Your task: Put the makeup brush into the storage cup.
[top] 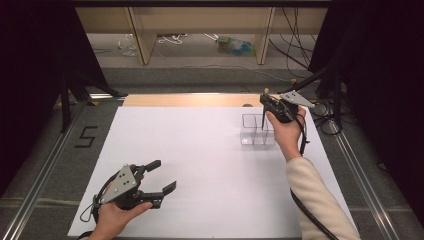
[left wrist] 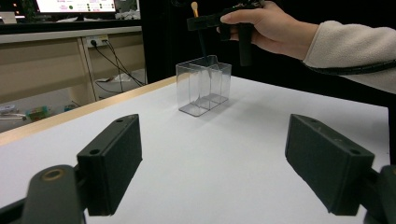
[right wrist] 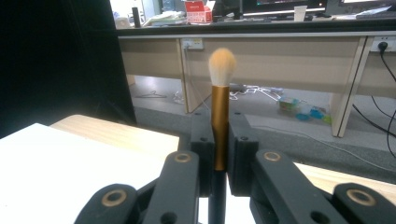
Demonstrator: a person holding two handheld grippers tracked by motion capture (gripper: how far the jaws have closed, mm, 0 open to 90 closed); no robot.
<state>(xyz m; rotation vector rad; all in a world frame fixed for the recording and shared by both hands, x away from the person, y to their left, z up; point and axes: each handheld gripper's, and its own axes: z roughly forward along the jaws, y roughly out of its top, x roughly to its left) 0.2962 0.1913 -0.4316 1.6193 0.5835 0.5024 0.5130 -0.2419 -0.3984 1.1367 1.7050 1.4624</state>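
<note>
A makeup brush [right wrist: 220,107] with a gold ferrule and pale bristles stands upright between the pads of my right gripper [right wrist: 220,154], which is shut on it. Seen from above, the right gripper [top: 274,106] hovers over a clear plastic organizer box [top: 257,130] at the far right of the white mat, and the brush's black handle [top: 263,124] points down into it. The left gripper view shows the box [left wrist: 204,85] with the brush tip [left wrist: 194,7] above the hand. My left gripper [top: 165,176] rests near the mat's front left, open, with nothing between its pads [left wrist: 114,158].
A white mat [top: 200,165] covers the table; a wooden edge [top: 185,100] runs along its far side. Metal rails flank the table. Beyond it are desk legs, cables and litter on the floor [top: 235,46].
</note>
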